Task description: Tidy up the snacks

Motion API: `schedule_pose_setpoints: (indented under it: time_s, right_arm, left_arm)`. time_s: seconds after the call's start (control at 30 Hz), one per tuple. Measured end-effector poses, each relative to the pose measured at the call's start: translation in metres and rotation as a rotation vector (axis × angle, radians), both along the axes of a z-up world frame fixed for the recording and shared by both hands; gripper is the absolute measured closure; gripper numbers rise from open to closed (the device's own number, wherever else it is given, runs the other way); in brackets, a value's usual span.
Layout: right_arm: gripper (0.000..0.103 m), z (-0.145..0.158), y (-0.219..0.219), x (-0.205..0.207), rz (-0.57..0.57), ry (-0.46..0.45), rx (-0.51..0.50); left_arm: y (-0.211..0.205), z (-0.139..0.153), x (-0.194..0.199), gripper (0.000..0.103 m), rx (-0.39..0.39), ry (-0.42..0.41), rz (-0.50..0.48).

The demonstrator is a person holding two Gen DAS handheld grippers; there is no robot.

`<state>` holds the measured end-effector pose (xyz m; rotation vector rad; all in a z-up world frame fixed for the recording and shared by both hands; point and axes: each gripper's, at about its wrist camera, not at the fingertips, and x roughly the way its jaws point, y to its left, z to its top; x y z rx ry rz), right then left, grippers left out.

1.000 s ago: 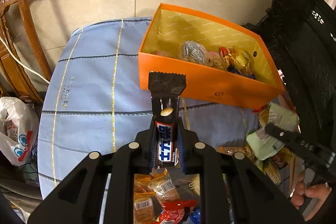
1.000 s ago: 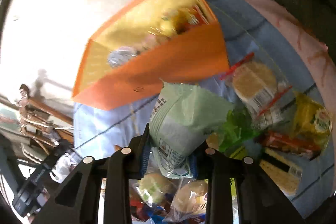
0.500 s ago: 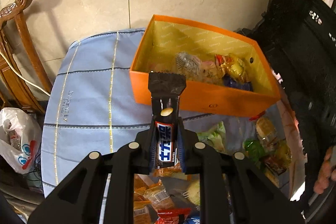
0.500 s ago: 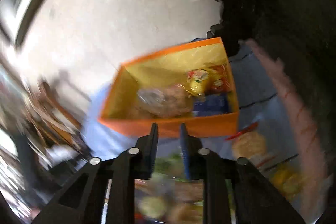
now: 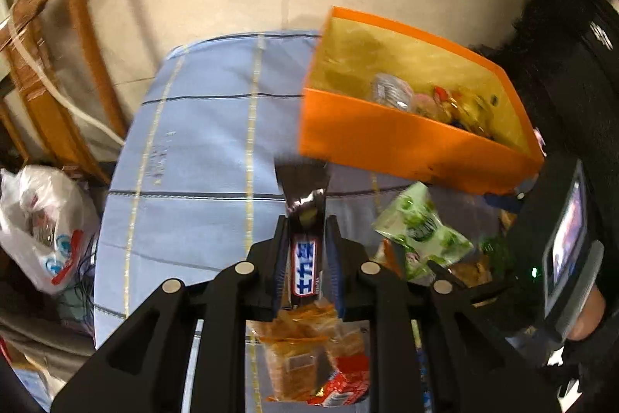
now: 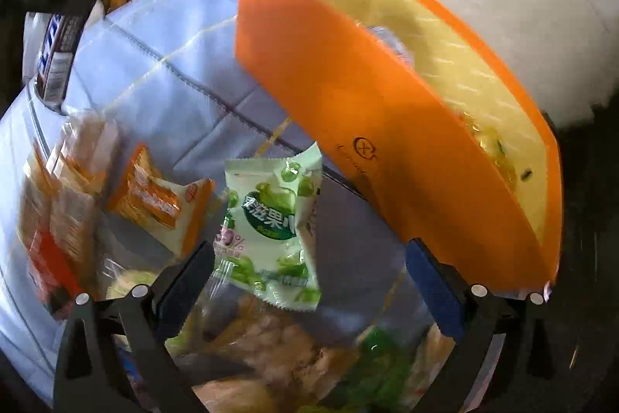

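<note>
While the left gripper stays clamped tight on a dark choc bar w/ a blue-and-white label, the bar sticks up past the fingertips, crimped end toward the orange box. Bar also shows at the upper left of the right wrist view, well apart from the green pkt.

Right gripper jaws are opening, now spread wide; blue pads stand clear on both sides. Between them sits a pale green snack pkt w/ green fruit print, tilted, its left edge just beside the left pad. Can't tell if it touches the pad or if it rests on the surface or is in the air. Same pkt seen from the left wrist view, just below the box's near wall.

Orange box, yellow inside, sits on the blue quilted surface; a few wrapped snacks lie in it, toward its right end. Details blurred.

Loose snacks on the surface near the grippers: orange cracker pkts, a red pkt, more under the right gripper, too blurred to name.

Off the surface: wooden chair at left, white plastic bag on the floor. A person's hand holds the right gripper's body at the right edge of the left wrist view.
</note>
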<state>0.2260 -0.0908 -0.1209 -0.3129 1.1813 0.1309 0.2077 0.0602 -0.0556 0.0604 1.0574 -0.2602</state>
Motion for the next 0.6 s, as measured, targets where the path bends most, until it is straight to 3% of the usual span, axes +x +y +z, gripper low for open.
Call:
schedule_pose_setpoints:
  time_s: [0.1, 0.17, 0.23, 0.27, 0.3, 0.33, 0.37, 0.4, 0.47, 0.5, 0.53, 0.6]
  right_arm:
    - [0.004, -0.017, -0.004, 0.025, -0.061, 0.071, 0.071]
    - [0.004, -0.031, 0.002, 0.029, -0.036, 0.122, 0.077]
    - [0.008, -0.045, 0.005, 0.028, -0.025, 0.136, 0.086]
    - [0.021, -0.046, 0.001, 0.028, -0.060, 0.141, 0.126]
    - [0.042, -0.043, -0.004, 0.027, -0.109, 0.134, 0.143]
    - [0.057, -0.042, -0.005, 0.027, -0.115, 0.142, 0.138]
    - [0.059, -0.042, -0.006, 0.025, -0.117, 0.147, 0.123]
    - [0.063, -0.042, -0.008, 0.022, -0.123, 0.144, 0.109]
    - [0.068, -0.036, -0.016, 0.014, -0.154, 0.130, 0.139]
    - [0.068, -0.030, -0.022, 0.008, -0.174, 0.121, 0.180]
    - [0.068, -0.026, -0.025, 0.005, -0.183, 0.115, 0.198]
    - [0.068, -0.016, -0.032, -0.005, -0.185, 0.089, 0.212]
  left_arm:
    - [0.009, -0.002, 0.004, 0.085, -0.029, 0.003, 0.028]
    - [0.010, -0.002, 0.003, 0.085, -0.035, -0.019, 0.022]
    - [0.011, -0.009, 0.008, 0.089, -0.056, 0.012, 0.034]
    - [0.013, -0.012, 0.010, 0.090, -0.082, 0.026, 0.036]
    - [0.014, -0.016, 0.011, 0.090, -0.086, 0.035, 0.038]
    - [0.015, -0.020, 0.013, 0.090, -0.079, 0.044, 0.035]
    - [0.016, -0.025, 0.014, 0.090, -0.066, 0.052, 0.033]
    - [0.019, -0.029, 0.015, 0.087, -0.060, 0.056, 0.043]
    - [0.031, -0.040, 0.016, 0.064, -0.051, 0.075, 0.078]
    - [0.041, -0.047, 0.018, 0.047, -0.045, 0.086, 0.109]
    - [0.048, -0.053, 0.018, 0.039, -0.044, 0.099, 0.131]
    - [0.054, -0.063, 0.020, 0.032, -0.060, 0.126, 0.134]
